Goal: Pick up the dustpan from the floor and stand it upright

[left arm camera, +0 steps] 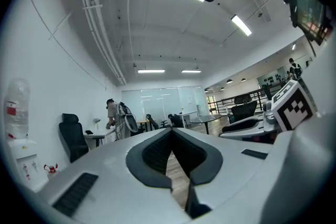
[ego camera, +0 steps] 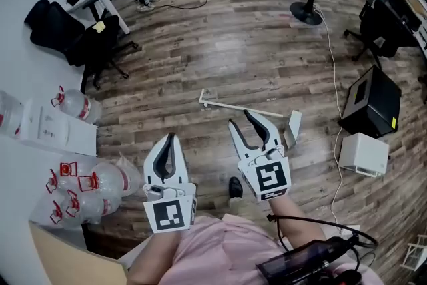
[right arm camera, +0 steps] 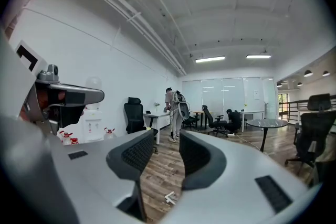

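One white long-handled dustpan point(ego camera: 223, 105) lies flat on the wood floor point(ego camera: 200, 57), its pan end to the right, just ahead of two hand-held grippers. The left gripper point(ego camera: 172, 137) points forward and roughly level, its fingers closed tip to tip on nothing. The right gripper point(ego camera: 239, 117) reaches further ahead, near the handle, its fingers narrowly parted and empty.

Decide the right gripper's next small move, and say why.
Probably lower the right gripper onto the handle of the dustpan: its jaws stand apart and empty, and the dustpan lies flat on the floor just beyond them.
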{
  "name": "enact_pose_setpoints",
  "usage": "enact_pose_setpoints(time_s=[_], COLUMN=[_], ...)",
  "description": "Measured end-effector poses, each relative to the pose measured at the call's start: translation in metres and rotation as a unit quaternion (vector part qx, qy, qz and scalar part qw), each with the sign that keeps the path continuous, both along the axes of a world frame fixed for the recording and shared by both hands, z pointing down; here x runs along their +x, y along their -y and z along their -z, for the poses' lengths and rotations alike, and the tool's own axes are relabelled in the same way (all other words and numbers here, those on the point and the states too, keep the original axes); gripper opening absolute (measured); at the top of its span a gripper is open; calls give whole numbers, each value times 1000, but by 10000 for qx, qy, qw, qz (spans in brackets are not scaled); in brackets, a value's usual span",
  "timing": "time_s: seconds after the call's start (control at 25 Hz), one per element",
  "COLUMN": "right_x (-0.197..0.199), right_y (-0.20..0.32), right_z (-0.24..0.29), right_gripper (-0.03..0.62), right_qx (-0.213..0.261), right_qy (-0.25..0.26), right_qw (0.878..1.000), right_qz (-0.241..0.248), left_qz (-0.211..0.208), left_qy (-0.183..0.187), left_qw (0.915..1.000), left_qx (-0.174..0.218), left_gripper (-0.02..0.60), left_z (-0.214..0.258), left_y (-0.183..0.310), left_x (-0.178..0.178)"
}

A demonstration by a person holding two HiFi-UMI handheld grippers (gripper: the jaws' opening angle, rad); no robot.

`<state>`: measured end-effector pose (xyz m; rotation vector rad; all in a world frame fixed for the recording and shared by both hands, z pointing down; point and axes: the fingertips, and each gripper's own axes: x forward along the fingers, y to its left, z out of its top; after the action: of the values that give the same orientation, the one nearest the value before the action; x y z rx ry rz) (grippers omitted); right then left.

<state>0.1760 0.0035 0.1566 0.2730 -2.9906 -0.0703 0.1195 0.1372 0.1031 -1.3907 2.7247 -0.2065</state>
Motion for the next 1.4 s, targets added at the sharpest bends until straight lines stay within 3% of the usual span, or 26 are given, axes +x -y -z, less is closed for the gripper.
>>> enact_pose_setpoints(time_s=[0.32,0.56,0.72,1.16,1.4], right_x=[-54,-105,-145,-283,-337], right_y=[42,51,59,77,76], right_z=[11,2,-8,-6,11], right_gripper=[149,149,149,132,132], right_qx=[105,187,200,513,629], right_qy=[108,-23,-117,78,216], right_qw=[9998,9993,9990,9984,9977], right_qz=[162,333,370,223,86], left_qz=[264,526,560,648,528], left_qy=[118,-179,-123,-516,-469], left_qw=[9995,9983,9982,9960,9962], left_qx=[93,202,165,334,518], left_gripper=[9,9,9,9,9], left_z=[10,-3,-13,-28,-21], left_y=[26,29,34,40,43], left_x=[-47,-95,-140,-287,-342])
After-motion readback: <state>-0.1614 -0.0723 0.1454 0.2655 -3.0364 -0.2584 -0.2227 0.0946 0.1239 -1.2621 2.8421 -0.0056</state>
